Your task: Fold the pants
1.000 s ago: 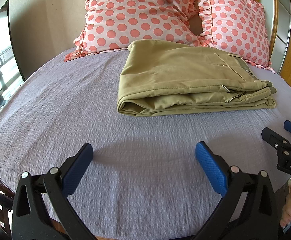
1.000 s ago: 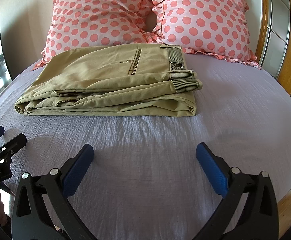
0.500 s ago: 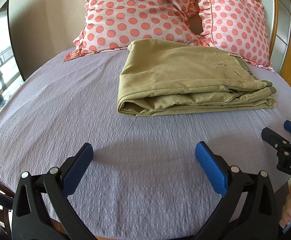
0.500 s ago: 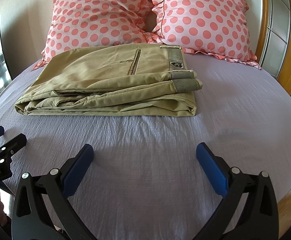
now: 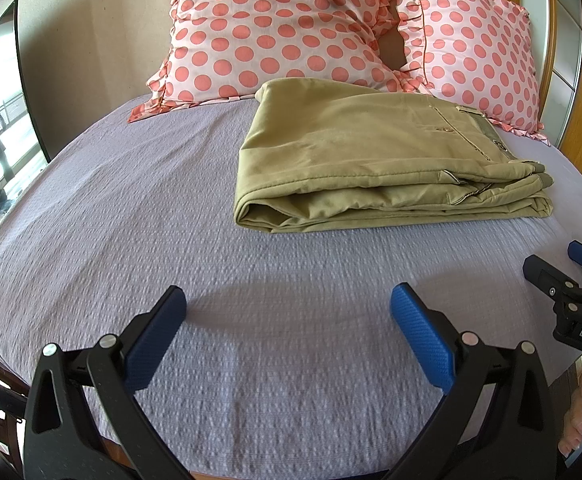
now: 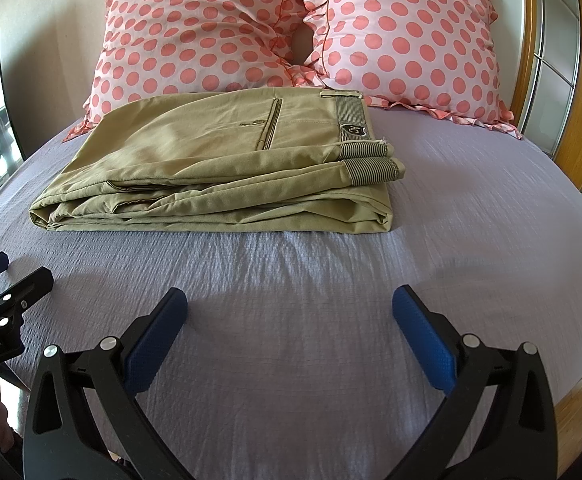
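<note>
Khaki pants (image 5: 379, 160), folded, lay on bed (image 5: 131, 220) beyond both grippers, apart from them. Left gripper (image 5: 287, 312): jaws spread, holding nothing. Right gripper (image 6: 289, 314): likewise.

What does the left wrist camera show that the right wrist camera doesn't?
Only the left wrist view shows the rounded fold at the pants' left end and the right gripper at its edge. Only the right wrist view shows the striped waistband with its badge, the back pocket, and the left gripper. Both show the folded pants lying free on the bedspread before two dotted pillows, each view's own gripper open.
</note>
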A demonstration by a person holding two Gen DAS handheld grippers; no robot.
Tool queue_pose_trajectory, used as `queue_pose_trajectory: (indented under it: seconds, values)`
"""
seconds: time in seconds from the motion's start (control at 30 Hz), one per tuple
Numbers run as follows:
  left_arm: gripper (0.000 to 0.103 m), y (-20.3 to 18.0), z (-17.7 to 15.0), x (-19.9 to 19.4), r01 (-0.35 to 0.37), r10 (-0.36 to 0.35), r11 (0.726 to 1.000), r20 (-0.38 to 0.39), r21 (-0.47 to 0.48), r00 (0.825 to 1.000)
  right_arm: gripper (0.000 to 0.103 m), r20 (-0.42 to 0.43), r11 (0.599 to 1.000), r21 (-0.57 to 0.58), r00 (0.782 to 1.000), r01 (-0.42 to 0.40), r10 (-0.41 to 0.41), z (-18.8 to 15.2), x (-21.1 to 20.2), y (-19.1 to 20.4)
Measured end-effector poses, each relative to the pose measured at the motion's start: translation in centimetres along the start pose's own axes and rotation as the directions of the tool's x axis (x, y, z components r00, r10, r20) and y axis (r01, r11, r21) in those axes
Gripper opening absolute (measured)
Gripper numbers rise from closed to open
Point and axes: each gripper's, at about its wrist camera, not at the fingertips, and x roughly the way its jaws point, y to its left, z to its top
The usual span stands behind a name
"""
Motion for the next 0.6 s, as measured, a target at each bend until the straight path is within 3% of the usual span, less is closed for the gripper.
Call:
queue_pose_trajectory:
  seconds: [0.6]
  values:
    - [0.101,0.07,0.53,0.24,0.004,-0.004,1.0,-0.041,-0.001,0.999,0.102,0.0,1.0,-0.001,1.0,-0.001,0.001,0.0,-0.07,-0.05]
